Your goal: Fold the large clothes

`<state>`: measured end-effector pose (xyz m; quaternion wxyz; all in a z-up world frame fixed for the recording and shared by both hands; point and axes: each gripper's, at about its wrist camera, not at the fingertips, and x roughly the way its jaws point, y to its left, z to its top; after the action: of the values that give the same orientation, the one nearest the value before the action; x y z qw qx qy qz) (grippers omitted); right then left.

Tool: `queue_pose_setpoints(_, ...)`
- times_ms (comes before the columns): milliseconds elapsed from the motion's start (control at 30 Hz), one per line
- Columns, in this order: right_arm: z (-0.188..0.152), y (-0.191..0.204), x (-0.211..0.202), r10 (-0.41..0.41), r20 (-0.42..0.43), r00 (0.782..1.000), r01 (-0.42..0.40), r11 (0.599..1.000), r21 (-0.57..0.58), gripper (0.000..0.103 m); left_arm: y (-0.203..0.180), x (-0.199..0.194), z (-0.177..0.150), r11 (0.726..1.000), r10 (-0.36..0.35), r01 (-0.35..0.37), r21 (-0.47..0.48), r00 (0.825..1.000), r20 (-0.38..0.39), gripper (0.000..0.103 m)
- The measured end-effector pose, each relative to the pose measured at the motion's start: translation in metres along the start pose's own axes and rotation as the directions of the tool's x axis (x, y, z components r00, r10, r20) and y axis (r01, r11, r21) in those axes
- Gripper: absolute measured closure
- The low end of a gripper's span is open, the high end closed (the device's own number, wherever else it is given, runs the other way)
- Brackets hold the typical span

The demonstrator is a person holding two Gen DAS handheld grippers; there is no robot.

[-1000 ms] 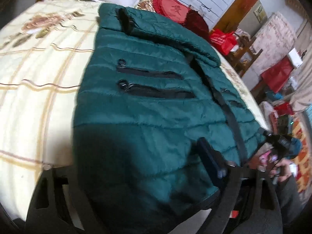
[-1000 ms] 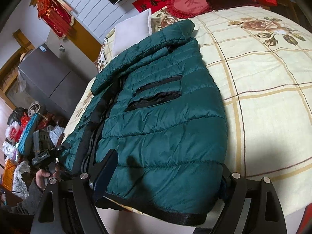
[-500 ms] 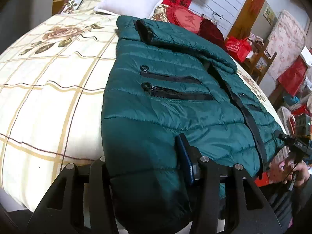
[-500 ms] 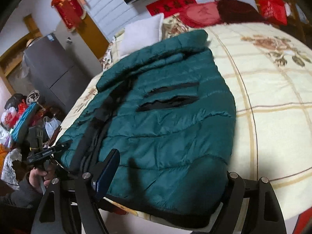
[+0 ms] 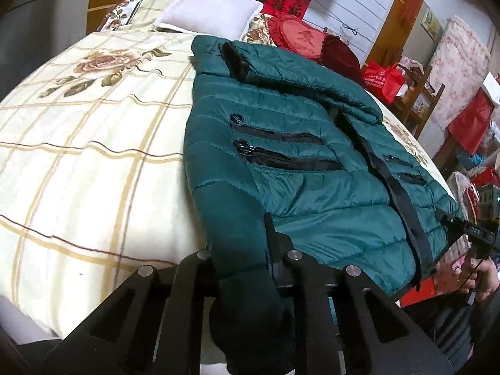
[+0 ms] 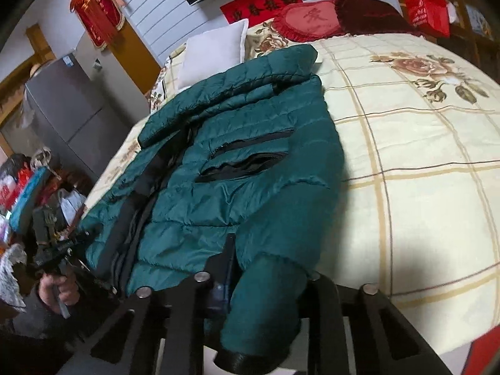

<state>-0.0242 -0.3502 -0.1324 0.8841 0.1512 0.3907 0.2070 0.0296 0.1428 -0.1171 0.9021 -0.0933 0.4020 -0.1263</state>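
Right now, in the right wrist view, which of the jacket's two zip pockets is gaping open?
The lower pocket, nearer the hem: its mouth gapes, showing black lining. The upper pocket is a thin flat line.

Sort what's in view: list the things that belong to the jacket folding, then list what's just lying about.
Belongs to the job:
green puffer jacket
left gripper, jaws closing on a jacket corner
right gripper, jaws closing on the other corner
bed

Just lying about:
white pillow
red heart cushion
red bag

Jacket (image 5: 312, 162) hem bunched between tongs, pads hidden; bed (image 5: 78, 156) cropped.
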Motion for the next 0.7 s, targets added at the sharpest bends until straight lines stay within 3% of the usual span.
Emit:
queue_pose_setpoints(100, -0.007, 0.016, -0.004, -0.085, 0.017, 0.996, 0.086, 0.994, -0.062, 0.084, -0.001, -0.011, 0.002, 0.999, 0.036, -0.036, 0.01, 0.999, 0.0, 0.09)
queue_pose_setpoints(267, -0.029, 0.049, -0.012, -0.238, 0.064, 0.969, 0.243, 0.965, -0.097, 0.085, 0.003, -0.026, 0.0, 0.998, 0.057, -0.057, 0.007, 0.998, -0.018, 0.09)
queue_pose_setpoints(467, -0.041, 0.062, -0.03, -0.223, 0.07, 0.972, 0.228, 0.971, -0.07, 0.085, 0.016, -0.047, -0.008, 0.998, 0.031, -0.032, -0.046, 0.999, -0.03, 0.09)
queue_pose_setpoints(700, -0.049, 0.064, -0.051, -0.224, 0.077, 0.972, 0.227, 0.973, -0.033, 0.085, 0.013, -0.062, -0.024, 0.999, 0.026, -0.027, -0.023, 0.999, -0.036, 0.09)
